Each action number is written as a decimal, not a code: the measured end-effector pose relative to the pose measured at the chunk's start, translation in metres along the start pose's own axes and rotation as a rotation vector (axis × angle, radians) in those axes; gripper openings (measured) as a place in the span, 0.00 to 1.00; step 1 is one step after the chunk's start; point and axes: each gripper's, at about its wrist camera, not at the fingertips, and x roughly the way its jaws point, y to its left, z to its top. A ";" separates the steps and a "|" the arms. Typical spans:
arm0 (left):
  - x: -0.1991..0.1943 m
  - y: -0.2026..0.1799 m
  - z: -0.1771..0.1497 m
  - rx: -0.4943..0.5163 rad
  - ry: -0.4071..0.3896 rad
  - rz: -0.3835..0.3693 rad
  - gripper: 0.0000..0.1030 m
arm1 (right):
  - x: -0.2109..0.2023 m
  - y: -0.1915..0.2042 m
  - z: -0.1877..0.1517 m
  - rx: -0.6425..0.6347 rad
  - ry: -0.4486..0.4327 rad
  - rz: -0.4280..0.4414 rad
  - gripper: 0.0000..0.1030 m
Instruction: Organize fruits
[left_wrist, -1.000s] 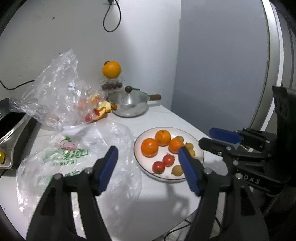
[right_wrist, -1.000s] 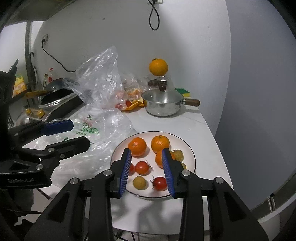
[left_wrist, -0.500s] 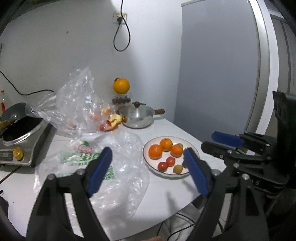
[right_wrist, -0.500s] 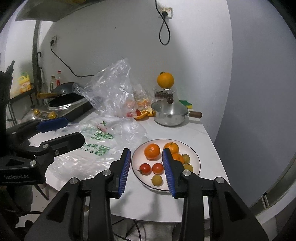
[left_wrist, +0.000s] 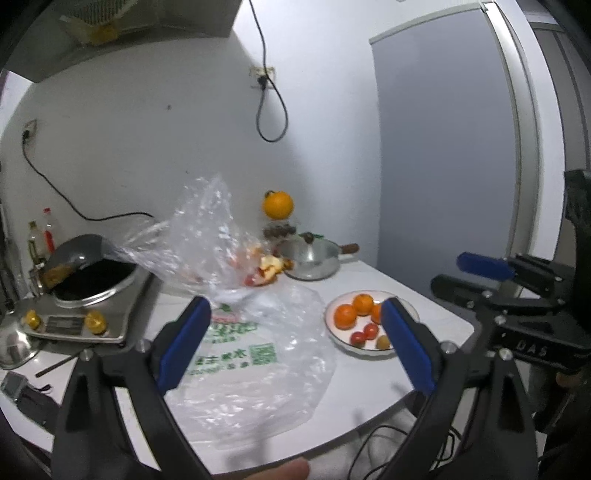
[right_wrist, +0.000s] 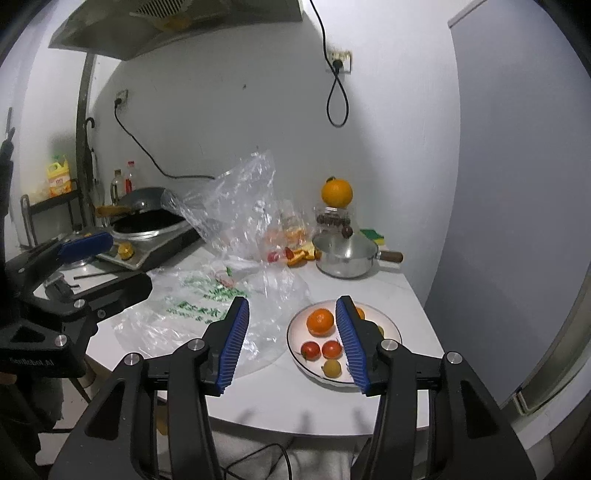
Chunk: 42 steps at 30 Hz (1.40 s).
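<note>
A white bench (right_wrist: 391, 291) stands against a grey wall, seen from two handheld grippers raised above its near edge.

At the left, the left gripper (left_wrist: 295, 343), black with blue pads, has its jaws spread wide and opening further. Nothing is between them and they touch nothing; a flat clear plastic bag with green print (left_wrist: 240, 354) lies on the bench below. In the right wrist view this gripper (right_wrist: 107, 258) appears at the left edge, also holding nothing.

Further left on the bench sits a silver induction cooker with a dark wok (left_wrist: 92, 284) on it. Behind the flat bag is one more bag, a crumpled clear plastic bag (right_wrist: 243, 206) standing upright, with orange and red scraps at its base.

At the back stands one steel saucepan with a brown handle (right_wrist: 347, 258). Just behind it, one large orange (right_wrist: 336, 192) rests on a clear tub of dark fruit (right_wrist: 332, 218).

To the right, the right gripper (right_wrist: 291, 343), of the same make, has its jaws about half spread and opening. They hold nothing and hover clear of the bench.

The fruit lies on one round white plate (right_wrist: 391, 325) near the bench's right front corner. On it the left wrist view shows three oranges (left_wrist: 345, 316), two small red tomatoes (left_wrist: 357, 337) and one small yellow fruit (left_wrist: 383, 342); the right jaw hides part of the plate in the right wrist view.
</note>
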 end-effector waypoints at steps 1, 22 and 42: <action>-0.002 0.002 0.001 -0.002 -0.006 0.009 0.92 | -0.003 0.002 0.002 0.005 -0.011 -0.001 0.54; -0.051 0.041 0.017 -0.062 -0.102 0.090 0.98 | -0.016 0.037 0.026 -0.026 -0.092 0.026 0.57; -0.044 0.038 0.016 -0.057 -0.085 0.082 0.98 | -0.013 0.037 0.024 -0.021 -0.082 0.025 0.57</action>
